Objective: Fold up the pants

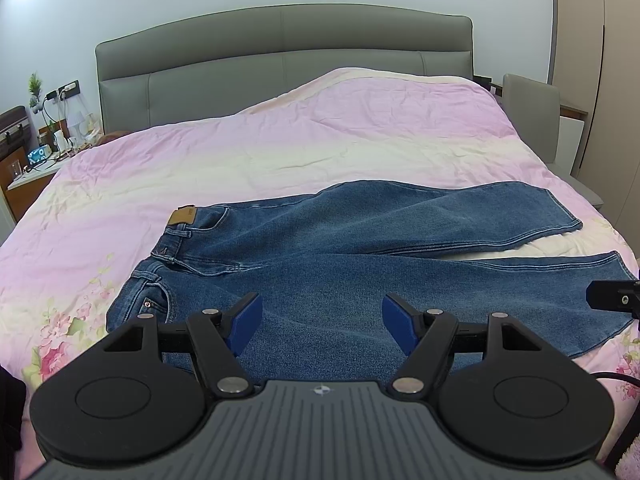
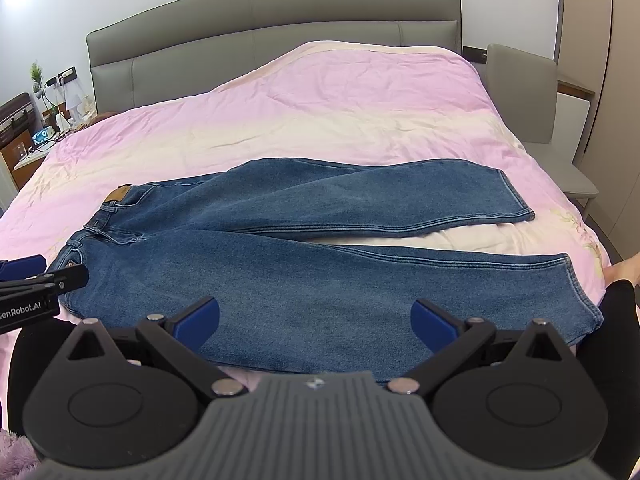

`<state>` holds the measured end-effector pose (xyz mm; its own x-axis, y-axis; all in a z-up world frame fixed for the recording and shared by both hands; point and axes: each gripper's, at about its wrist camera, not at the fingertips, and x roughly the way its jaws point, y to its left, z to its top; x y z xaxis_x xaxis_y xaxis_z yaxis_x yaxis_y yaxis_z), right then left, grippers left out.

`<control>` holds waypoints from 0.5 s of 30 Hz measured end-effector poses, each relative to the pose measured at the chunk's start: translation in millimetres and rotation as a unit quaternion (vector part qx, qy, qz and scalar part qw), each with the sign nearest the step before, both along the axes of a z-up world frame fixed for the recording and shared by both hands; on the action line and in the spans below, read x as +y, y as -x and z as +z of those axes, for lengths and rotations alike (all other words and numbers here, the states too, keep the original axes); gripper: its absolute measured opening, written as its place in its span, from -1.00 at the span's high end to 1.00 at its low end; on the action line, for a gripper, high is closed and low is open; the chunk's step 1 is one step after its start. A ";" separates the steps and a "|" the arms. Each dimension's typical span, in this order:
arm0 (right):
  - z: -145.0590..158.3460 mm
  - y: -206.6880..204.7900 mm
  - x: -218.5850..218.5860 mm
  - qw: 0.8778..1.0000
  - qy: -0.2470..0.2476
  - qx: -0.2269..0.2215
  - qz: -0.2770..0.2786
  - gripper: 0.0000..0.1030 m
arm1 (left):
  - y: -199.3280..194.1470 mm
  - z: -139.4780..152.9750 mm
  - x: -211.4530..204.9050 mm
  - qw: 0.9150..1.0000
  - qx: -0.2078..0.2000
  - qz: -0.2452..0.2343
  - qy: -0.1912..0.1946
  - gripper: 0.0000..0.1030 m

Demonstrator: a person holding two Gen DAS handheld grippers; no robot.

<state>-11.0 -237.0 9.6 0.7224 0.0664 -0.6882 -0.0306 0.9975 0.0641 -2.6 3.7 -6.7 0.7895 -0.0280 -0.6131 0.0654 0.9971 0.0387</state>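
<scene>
A pair of blue jeans [image 1: 340,256] [image 2: 280,256] lies flat on the pink bedspread [image 1: 280,132] [image 2: 304,112], waistband to the left, both legs spread toward the right with a gap between the hems. My left gripper [image 1: 322,320] hovers open above the near thigh part, nothing between its blue pads. My right gripper [image 2: 315,316] is open too, above the near leg close to its lower edge. The left gripper's fingertip [image 2: 24,266] shows at the left edge of the right wrist view; part of the right gripper [image 1: 616,296] shows at the right edge of the left wrist view.
A grey padded headboard [image 1: 280,44] closes the far side. A cluttered bedside table [image 1: 36,160] stands at the left, a grey chair [image 1: 536,120] at the right. A person's dark sleeve [image 2: 616,340] is at the right near the hem.
</scene>
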 end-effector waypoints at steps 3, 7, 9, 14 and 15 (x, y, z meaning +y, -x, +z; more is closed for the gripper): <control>0.0 0.0 0.4 1.000 0.000 0.000 0.000 -0.91 | 0.0 0.7 0.1 1.000 0.000 -0.001 0.000 -0.58; -1.5 -1.6 -2.1 1.000 -0.001 -0.001 0.002 -0.91 | -2.2 1.8 -1.0 1.000 0.002 -0.014 -0.007 -0.58; -2.6 -1.7 -7.6 1.000 -0.002 -0.007 0.008 -0.90 | -4.6 2.8 -0.4 0.999 0.005 -0.031 -0.018 -0.58; -8.7 -3.1 -29.9 0.999 0.019 -0.033 0.027 -0.90 | -15.1 3.0 6.0 0.994 0.021 -0.092 -0.048 -0.58; -10.3 -4.1 -34.4 0.998 0.026 -0.034 0.036 -0.90 | -16.8 2.0 6.7 0.992 0.024 -0.112 -0.056 -0.58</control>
<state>-6.8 -271.4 -0.7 0.7630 0.0840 -0.6410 -0.1039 0.9946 0.0067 14.2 10.4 -4.7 0.7406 -0.1293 -0.6594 0.2896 0.9469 0.1396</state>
